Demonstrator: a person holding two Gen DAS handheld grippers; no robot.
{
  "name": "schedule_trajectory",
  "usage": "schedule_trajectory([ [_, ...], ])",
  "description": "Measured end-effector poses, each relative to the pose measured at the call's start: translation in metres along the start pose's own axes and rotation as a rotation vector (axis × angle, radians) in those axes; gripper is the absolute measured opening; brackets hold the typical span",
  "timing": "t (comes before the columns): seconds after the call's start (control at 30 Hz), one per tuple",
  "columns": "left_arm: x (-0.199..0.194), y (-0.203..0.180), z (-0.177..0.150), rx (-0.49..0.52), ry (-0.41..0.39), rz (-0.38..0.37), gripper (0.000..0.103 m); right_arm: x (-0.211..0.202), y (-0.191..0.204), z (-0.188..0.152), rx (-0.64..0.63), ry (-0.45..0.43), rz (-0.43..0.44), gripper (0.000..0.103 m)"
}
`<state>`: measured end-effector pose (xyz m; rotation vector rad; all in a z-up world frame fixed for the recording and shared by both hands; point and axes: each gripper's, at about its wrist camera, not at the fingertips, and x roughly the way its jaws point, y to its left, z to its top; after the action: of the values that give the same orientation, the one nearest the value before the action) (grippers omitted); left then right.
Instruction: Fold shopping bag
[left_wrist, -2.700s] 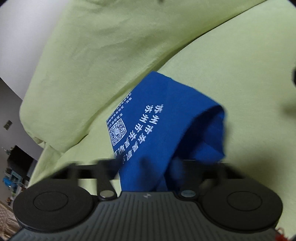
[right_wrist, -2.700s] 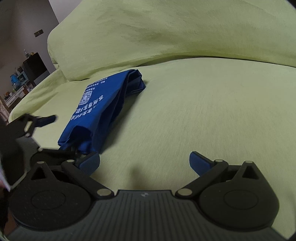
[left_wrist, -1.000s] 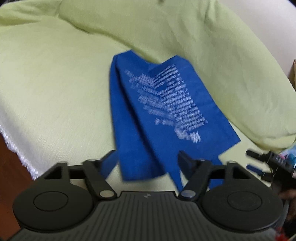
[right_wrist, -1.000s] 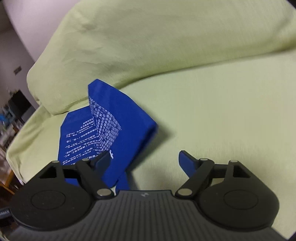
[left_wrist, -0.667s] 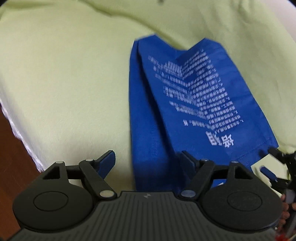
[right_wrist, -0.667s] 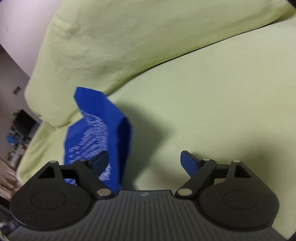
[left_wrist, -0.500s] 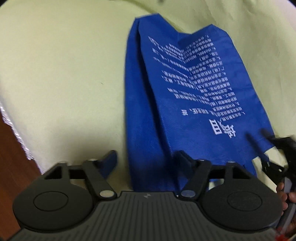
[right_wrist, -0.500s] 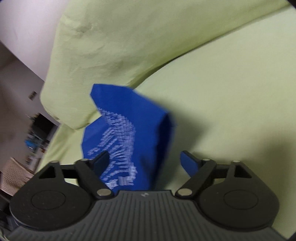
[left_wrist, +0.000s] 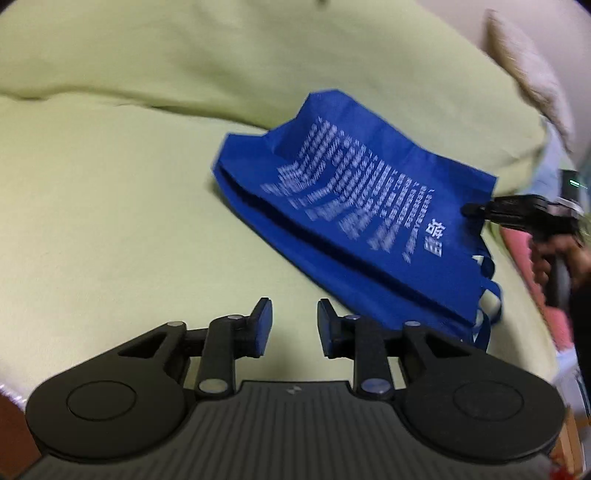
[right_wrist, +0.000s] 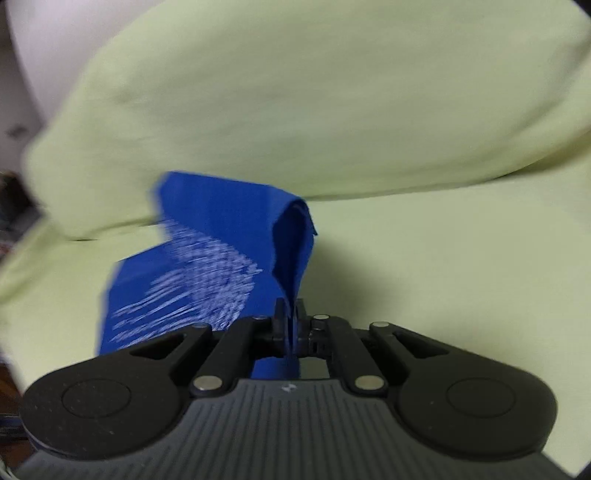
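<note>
Blue bag pinched; right gripper level.

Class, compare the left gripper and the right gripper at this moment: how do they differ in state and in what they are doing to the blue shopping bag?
The left gripper is open with a gap between its fingers and holds nothing; the right gripper is shut on the blue shopping bag. The left sits over bare green sofa cover beside the bag; the right pinches the bag's edge. Both share black linkages and blue finger pads.
</note>
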<state>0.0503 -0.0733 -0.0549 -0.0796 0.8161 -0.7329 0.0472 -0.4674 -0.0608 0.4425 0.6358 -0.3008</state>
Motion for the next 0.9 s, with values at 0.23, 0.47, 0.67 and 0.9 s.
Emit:
schedule_trajectory([
  [0.23, 0.021, -0.041, -0.001, 0.081, 0.035, -0.020, 0.047, -0.064, -0.017, -0.002, -0.108, -0.135, -0.267, 0.069],
  [0.47, 0.042, -0.057, 0.007, 0.162, 0.064, 0.025, 0.047, -0.086, 0.103, -0.118, -0.490, -0.040, 0.017, 0.084],
  [0.67, 0.037, -0.061, 0.008, 0.219, 0.048, 0.050, 0.054, -0.048, 0.168, -0.196, -0.819, -0.030, -0.137, 0.101],
  [0.9, 0.044, -0.082, 0.007, 0.494, 0.005, 0.157, 0.054, -0.031, 0.157, -0.206, -1.011, -0.021, -0.302, 0.008],
])
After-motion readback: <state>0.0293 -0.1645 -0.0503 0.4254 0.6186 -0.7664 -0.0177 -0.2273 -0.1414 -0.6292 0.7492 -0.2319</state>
